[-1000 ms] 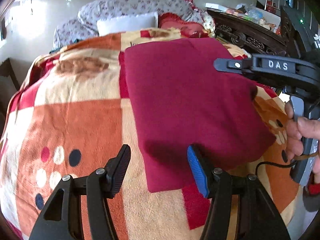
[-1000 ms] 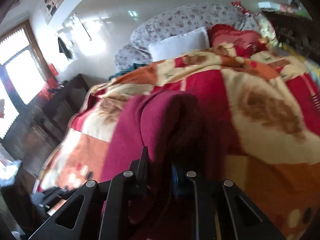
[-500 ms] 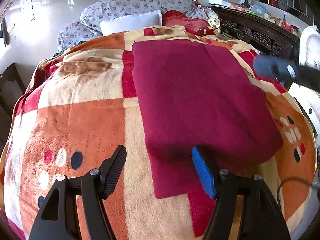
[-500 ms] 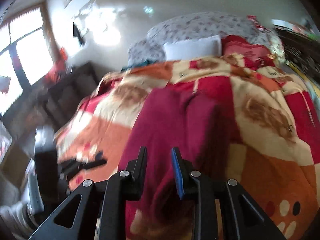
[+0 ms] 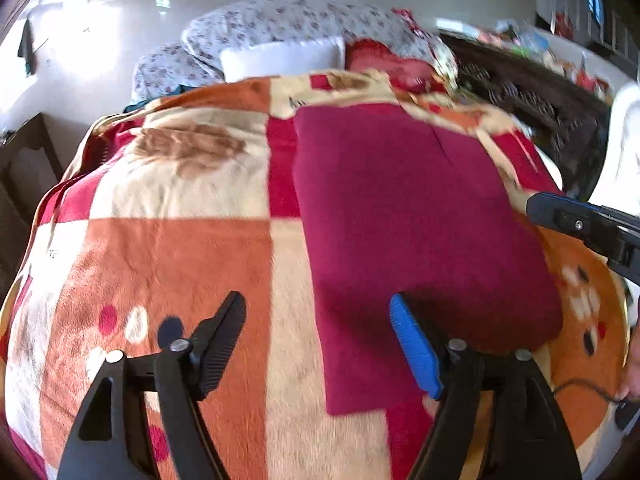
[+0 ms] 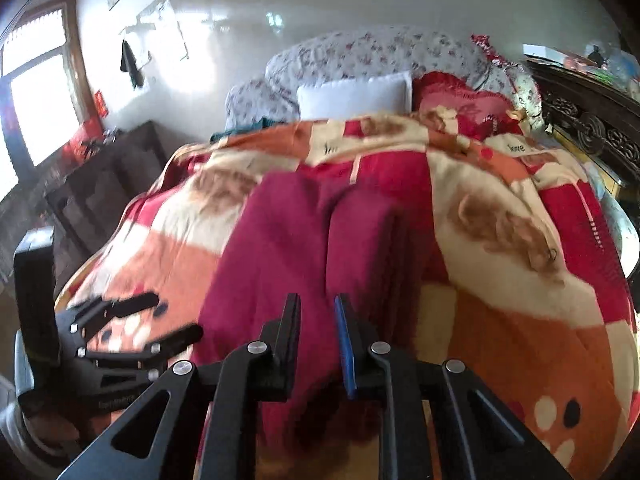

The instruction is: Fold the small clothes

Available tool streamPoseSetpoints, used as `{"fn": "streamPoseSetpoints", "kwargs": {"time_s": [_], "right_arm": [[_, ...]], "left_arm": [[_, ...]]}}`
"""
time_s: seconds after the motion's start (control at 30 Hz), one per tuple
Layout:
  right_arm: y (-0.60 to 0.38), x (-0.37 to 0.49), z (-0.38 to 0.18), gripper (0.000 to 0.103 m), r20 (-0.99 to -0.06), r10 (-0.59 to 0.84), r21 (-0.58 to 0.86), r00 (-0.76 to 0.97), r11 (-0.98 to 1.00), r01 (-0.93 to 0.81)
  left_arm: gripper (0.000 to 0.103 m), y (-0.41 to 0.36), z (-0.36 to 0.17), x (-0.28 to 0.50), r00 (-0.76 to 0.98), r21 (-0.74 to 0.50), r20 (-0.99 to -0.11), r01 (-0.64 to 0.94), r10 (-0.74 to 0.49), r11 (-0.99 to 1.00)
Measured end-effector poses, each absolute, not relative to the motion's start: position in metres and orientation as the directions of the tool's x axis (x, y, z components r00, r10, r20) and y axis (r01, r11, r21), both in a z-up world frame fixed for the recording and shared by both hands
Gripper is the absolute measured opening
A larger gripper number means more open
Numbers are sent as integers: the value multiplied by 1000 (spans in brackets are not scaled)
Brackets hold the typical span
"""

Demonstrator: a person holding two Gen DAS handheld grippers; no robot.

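Observation:
A dark red cloth (image 5: 404, 220) lies folded flat on the patterned blanket (image 5: 172, 248); it also shows in the right wrist view (image 6: 288, 248). My left gripper (image 5: 318, 320) is open and empty, hovering over the cloth's near left edge. My right gripper (image 6: 317, 312) is narrowly open and empty, just above the cloth's near edge. The right gripper shows at the right edge of the left wrist view (image 5: 580, 224). The left gripper shows low at the left of the right wrist view (image 6: 132, 320).
Floral pillows (image 5: 288, 36), a white pillow (image 5: 284, 58) and a red cushion (image 5: 388, 64) lie at the head of the bed. A dark carved wooden frame (image 5: 532, 96) runs along the right. A dark cabinet (image 6: 104, 184) stands to the left.
My right gripper let go of the cloth fold, opened slightly and drew back to the right. The cloth now lies flat. My left gripper stayed open and lifted back a little.

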State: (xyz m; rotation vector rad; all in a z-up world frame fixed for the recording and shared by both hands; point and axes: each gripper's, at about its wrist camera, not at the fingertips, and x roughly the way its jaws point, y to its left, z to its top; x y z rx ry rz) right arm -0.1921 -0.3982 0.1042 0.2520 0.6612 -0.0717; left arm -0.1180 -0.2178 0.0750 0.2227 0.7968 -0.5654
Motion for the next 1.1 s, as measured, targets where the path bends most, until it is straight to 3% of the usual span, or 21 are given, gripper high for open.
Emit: {"fn": "streamPoseSetpoints", "kwargs": {"time_s": [0.5,0.8,1.1], "right_arm": [[-439,-111,65,15,-673,-39,212,739,946,243],[-401,-172,96,20,-652,-12,178,758,969,169],[-396,-195,63,22,-694,-65,130,717,968,215]], "left_arm": [[84,-248,57,-82,579,16,-734,537,-355,843],[85,-245,56,-80,574,1,-739,526,-354,850],[85,-246,54,-85,586,15,-737,514,-338,858]]}}
